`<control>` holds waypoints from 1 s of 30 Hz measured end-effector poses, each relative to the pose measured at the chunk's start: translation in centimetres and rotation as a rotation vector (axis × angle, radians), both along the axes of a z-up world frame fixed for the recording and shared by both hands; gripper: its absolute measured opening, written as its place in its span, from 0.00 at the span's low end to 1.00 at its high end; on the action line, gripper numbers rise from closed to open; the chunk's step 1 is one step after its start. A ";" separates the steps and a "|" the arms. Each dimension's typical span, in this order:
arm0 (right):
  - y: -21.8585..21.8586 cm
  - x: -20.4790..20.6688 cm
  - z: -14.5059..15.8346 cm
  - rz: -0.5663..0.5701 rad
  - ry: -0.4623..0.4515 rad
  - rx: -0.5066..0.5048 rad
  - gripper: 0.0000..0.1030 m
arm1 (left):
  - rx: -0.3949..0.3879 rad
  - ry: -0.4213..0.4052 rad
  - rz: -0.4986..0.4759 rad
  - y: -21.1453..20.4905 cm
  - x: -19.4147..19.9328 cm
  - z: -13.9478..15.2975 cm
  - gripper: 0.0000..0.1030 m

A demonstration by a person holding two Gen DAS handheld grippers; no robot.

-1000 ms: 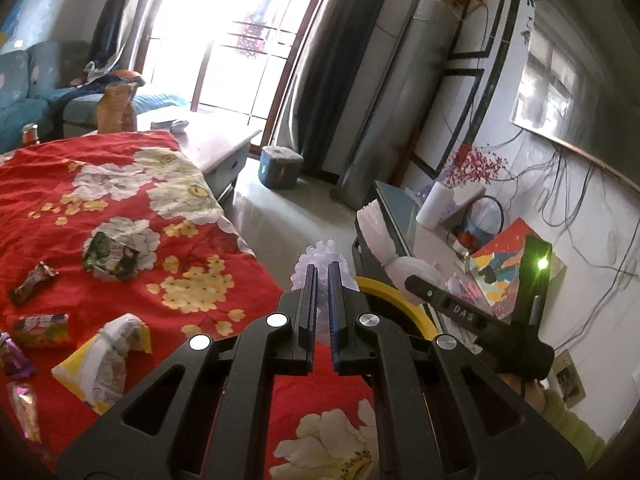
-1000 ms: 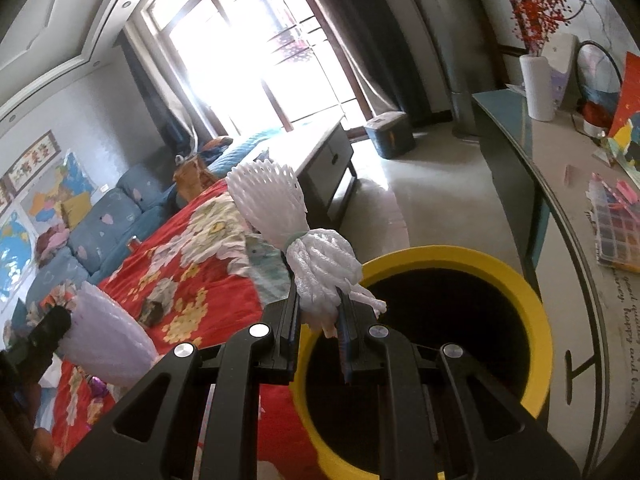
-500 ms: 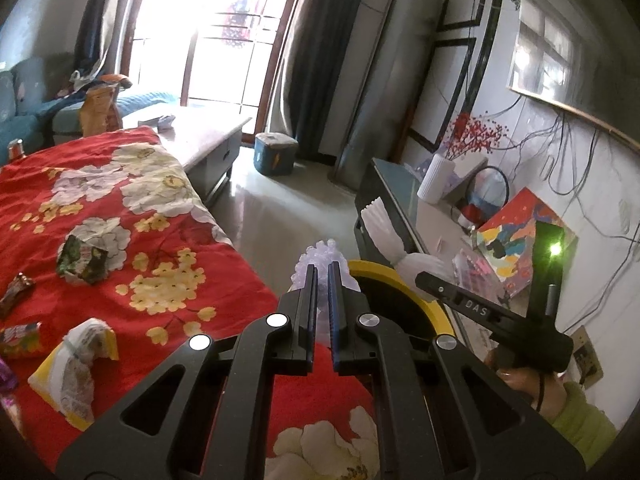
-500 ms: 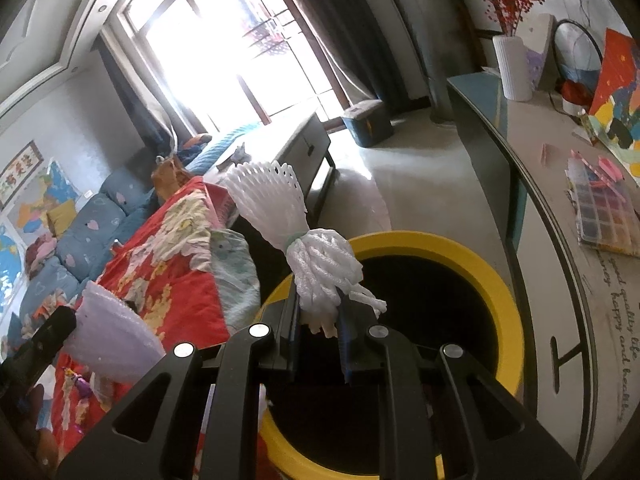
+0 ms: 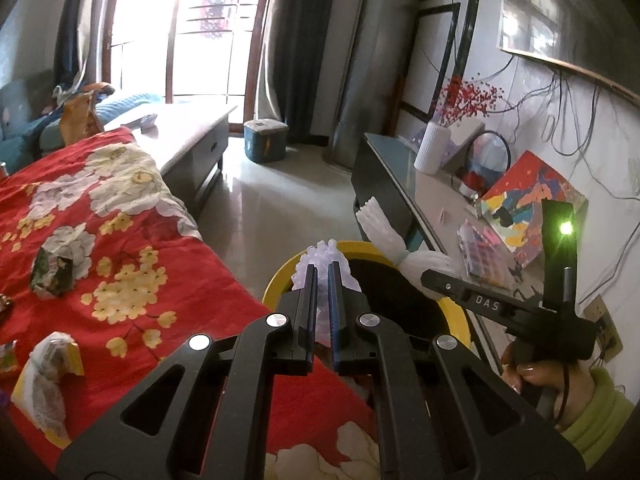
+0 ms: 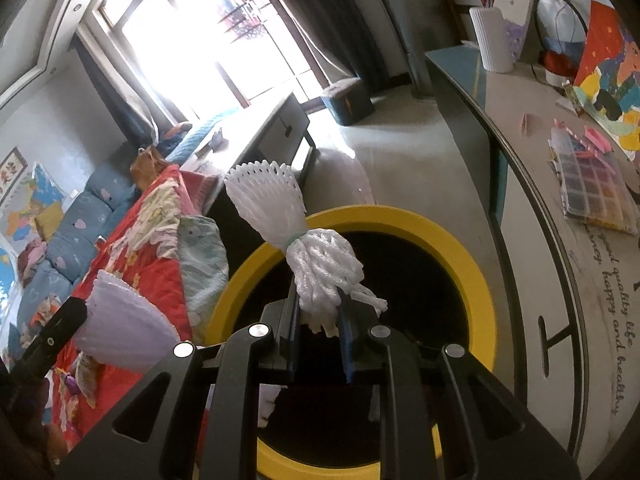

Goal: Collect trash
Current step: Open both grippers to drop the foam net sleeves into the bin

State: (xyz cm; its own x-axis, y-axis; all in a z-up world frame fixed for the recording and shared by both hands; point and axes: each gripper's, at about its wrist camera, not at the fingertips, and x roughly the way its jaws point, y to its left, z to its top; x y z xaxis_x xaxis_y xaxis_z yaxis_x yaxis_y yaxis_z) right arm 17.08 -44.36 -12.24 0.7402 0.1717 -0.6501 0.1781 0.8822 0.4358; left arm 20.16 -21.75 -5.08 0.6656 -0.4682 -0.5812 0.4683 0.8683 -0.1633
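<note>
White net (image 6: 324,276) — clamped in my right gripper (image 6: 318,330), jaws just easing, over the bin (image 6: 476,276). Lilac net (image 5: 324,256) — left gripper (image 5: 322,280) clamped, probably over the bin's rim: released here, it may fall outside.

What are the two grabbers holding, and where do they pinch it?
Left gripper pinches a lilac foam net by its narrow end; right gripper pinches a white foam net by its bunched end.

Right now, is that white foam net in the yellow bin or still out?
Out: the white foam net sits between the right gripper fingers, above the yellow bin.
</note>
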 end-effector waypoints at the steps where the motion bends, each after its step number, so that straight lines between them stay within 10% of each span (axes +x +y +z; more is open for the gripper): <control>1: 0.0 0.0 -0.2 0.004 0.007 0.000 0.17 | 0.000 0.009 -0.005 -0.1 0.1 -0.2 0.03; 12: 0.2 -0.1 -0.6 0.017 0.030 0.004 0.24 | -0.013 0.047 -0.025 -0.6 0.6 -1.2 0.05; 24: 0.5 -0.3 0.1 0.002 0.007 -0.017 0.53 | -0.092 0.050 0.006 1.4 0.3 -0.5 0.75; 30: 1.1 -0.5 0.9 0.003 -0.022 -0.031 0.60 | -0.112 0.047 0.049 2.8 0.0 0.1 0.89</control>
